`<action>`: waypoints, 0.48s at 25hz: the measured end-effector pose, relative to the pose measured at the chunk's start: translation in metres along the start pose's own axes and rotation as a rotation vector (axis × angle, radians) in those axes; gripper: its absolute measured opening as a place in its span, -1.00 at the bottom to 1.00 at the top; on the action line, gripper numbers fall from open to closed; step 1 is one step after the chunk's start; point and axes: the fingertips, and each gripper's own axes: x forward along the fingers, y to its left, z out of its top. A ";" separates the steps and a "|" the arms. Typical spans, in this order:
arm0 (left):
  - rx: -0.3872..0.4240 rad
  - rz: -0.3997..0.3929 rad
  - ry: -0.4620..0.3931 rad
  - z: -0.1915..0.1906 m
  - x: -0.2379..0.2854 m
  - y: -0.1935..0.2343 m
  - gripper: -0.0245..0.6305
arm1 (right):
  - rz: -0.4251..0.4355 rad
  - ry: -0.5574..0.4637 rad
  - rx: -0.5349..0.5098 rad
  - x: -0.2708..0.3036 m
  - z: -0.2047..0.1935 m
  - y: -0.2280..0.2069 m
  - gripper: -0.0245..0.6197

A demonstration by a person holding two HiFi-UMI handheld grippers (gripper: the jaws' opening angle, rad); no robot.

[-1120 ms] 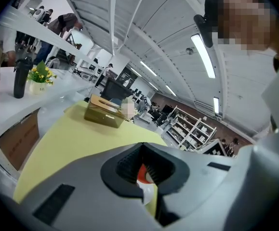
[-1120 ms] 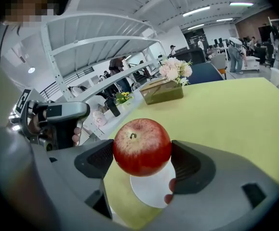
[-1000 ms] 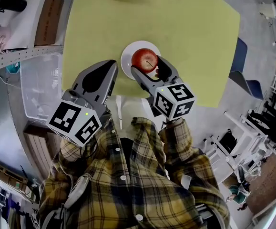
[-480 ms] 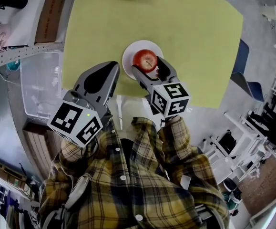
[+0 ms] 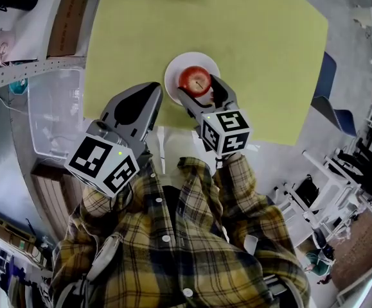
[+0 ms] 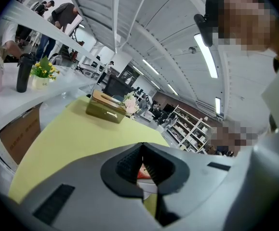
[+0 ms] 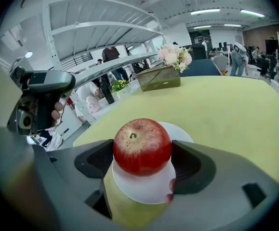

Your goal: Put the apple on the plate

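The apple [image 7: 141, 147] sits stem up over the white plate [image 7: 144, 191], close to the near edge of the yellow-green table [image 7: 235, 119]. The right gripper [image 7: 142, 160] has it between its jaws, and a pad looks pressed to each flank, so release means spreading sideways, then backing toward that edge. Whether the apple's base rests on the plate is hidden by its own bulge. The left gripper [image 6: 141, 166] is farther off, left of the plate — jaws pressed together on nothing.

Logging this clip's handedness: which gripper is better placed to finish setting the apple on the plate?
Right: the right gripper clamps the apple over the plate; the left gripper is shut and empty.
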 end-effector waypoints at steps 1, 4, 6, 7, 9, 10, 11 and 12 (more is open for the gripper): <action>-0.001 -0.002 0.002 -0.001 0.000 -0.001 -0.90 | 0.001 0.002 -0.009 0.000 0.000 0.001 0.23; -0.002 -0.007 0.007 -0.003 0.000 -0.005 -0.90 | 0.001 0.009 -0.031 -0.002 -0.002 0.002 0.22; 0.000 -0.010 0.010 -0.005 0.001 -0.008 -0.90 | -0.002 0.013 -0.055 -0.004 -0.002 0.003 0.23; 0.000 -0.010 0.010 -0.005 0.001 -0.009 -0.90 | -0.005 0.015 -0.072 -0.004 -0.002 0.004 0.22; -0.001 -0.009 0.009 -0.005 0.002 -0.009 -0.90 | -0.008 0.018 -0.103 -0.004 -0.002 0.004 0.23; -0.002 -0.008 0.007 -0.005 0.002 -0.010 -0.90 | -0.007 0.020 -0.109 -0.005 -0.002 0.004 0.22; -0.003 -0.008 0.006 -0.005 0.003 -0.011 -0.90 | -0.004 0.021 -0.107 -0.006 -0.002 0.003 0.22; -0.003 -0.007 0.005 -0.004 0.003 -0.013 -0.90 | 0.003 0.021 -0.101 -0.007 -0.001 0.003 0.23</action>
